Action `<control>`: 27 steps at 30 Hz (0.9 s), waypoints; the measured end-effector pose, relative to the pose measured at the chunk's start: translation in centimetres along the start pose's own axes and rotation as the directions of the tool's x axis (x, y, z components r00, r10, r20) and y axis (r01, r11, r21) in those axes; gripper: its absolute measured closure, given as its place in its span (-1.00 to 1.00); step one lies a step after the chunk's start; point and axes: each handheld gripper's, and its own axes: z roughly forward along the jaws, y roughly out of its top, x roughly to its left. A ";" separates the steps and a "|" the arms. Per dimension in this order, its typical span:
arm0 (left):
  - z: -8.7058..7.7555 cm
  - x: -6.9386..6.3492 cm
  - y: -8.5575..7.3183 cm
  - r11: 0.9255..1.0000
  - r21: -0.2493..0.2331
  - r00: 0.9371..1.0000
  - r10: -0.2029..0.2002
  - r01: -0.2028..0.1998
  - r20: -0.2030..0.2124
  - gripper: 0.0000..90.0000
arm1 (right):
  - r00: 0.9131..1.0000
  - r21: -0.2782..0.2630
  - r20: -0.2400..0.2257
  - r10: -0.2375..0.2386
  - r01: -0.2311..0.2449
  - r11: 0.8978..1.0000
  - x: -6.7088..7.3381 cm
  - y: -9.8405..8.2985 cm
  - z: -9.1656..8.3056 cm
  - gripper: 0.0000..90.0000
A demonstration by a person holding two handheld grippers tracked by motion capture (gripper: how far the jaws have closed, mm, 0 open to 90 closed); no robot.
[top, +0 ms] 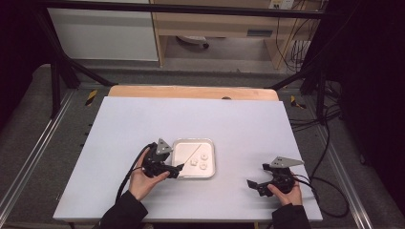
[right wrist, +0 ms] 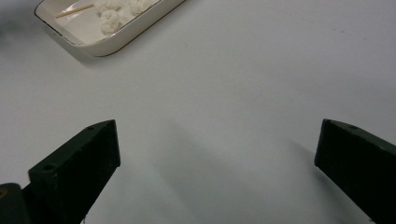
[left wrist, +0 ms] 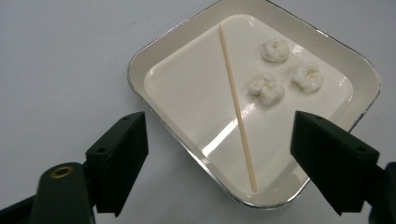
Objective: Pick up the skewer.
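A shallow white tray (top: 208, 145) (left wrist: 187, 44) (right wrist: 135, 30) with a silver rim sits near the middle of the white table. Inside lie a thin wooden skewer (left wrist: 237, 105) (top: 192, 153) (right wrist: 74, 10) and three small white fluffy lumps (left wrist: 275, 50) (top: 199, 161) (right wrist: 110, 19). My left gripper (top: 179, 170) (left wrist: 217, 161) hovers at the tray's near left corner, open, its jaws straddling the skewer's near end without touching it. My right gripper (top: 255, 185) (right wrist: 217, 163) rests low over bare table at the right, open and empty, pointing toward the tray.
The white tabletop (top: 143, 124) ends in a wooden strip (top: 191, 91) at the far edge. Black frame bars, cables (top: 329, 143) and grey floor surround the table. A person's hands and dark sleeves (top: 122, 214) come in from the bottom.
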 end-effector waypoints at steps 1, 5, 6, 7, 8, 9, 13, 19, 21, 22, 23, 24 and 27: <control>0.3 -0.1 0.1 1.000 0.006 1.000 -0.001 0.001 -0.003 -0.52 | 1.000 0.002 -0.002 0.000 0.000 1.000 0.0 0.0 0.0 -0.98; 1.0 -0.2 0.3 1.000 0.023 1.000 0.009 -0.008 -0.009 -0.37 | 1.000 -0.001 -0.001 -0.002 0.002 1.000 0.0 0.0 0.0 -0.98; 1.2 -0.3 0.3 1.000 0.028 1.000 0.010 -0.009 -0.008 -0.32 | 1.000 0.002 0.000 -0.003 0.003 1.000 0.0 0.0 0.0 -0.98; 1.6 -0.3 0.4 0.999 0.042 1.000 0.008 -0.007 -0.012 -0.29 | 1.000 0.003 0.000 -0.003 0.003 1.000 0.0 0.0 0.0 -0.98; 1.8 -0.3 0.5 0.999 0.047 1.000 0.004 -0.004 -0.008 -0.24 | 1.000 0.003 0.000 -0.002 0.002 1.000 0.0 0.0 0.0 -0.98; 1.8 -0.3 0.5 0.999 0.047 1.000 0.004 -0.004 -0.008 -0.19 | 1.000 0.003 -0.001 -0.003 0.003 1.000 0.0 0.0 0.0 -0.98; 2.5 -0.9 0.6 0.999 0.053 1.000 0.009 -0.009 -0.005 0.01 | 1.000 0.003 -0.001 -0.003 0.003 1.000 0.0 0.0 0.0 -0.98; 3.1 -1.7 0.7 0.997 0.065 0.999 0.037 -0.037 -0.009 0.34 | 1.000 0.001 -0.003 0.000 0.000 1.000 0.0 0.0 0.0 -0.98; 3.2 -1.8 0.7 0.997 0.063 0.999 0.038 -0.038 -0.008 0.42 | 1.000 -0.003 -0.005 -0.002 0.002 1.000 0.0 0.0 0.0 -0.98; 3.2 -1.9 0.7 0.997 0.061 0.999 0.039 -0.038 -0.011 0.46 | 1.000 -0.003 -0.005 -0.001 0.001 1.000 0.0 0.0 0.0 -0.98; 3.3 -1.9 0.7 0.998 0.060 0.999 0.036 -0.035 -0.010 0.50 | 1.000 -0.003 -0.006 0.000 0.000 1.000 0.0 0.0 0.0 -0.98; 3.3 -1.9 0.7 0.998 0.063 0.999 0.031 -0.030 -0.008 0.54 | 1.000 -0.004 -0.005 -0.001 0.001 1.000 0.0 0.0 0.0 -0.98; 3.5 -1.8 0.7 0.997 0.072 1.000 0.015 -0.014 -0.012 0.64 | 1.000 -0.003 -0.005 -0.001 0.001 1.000 0.0 0.0 0.0 -0.98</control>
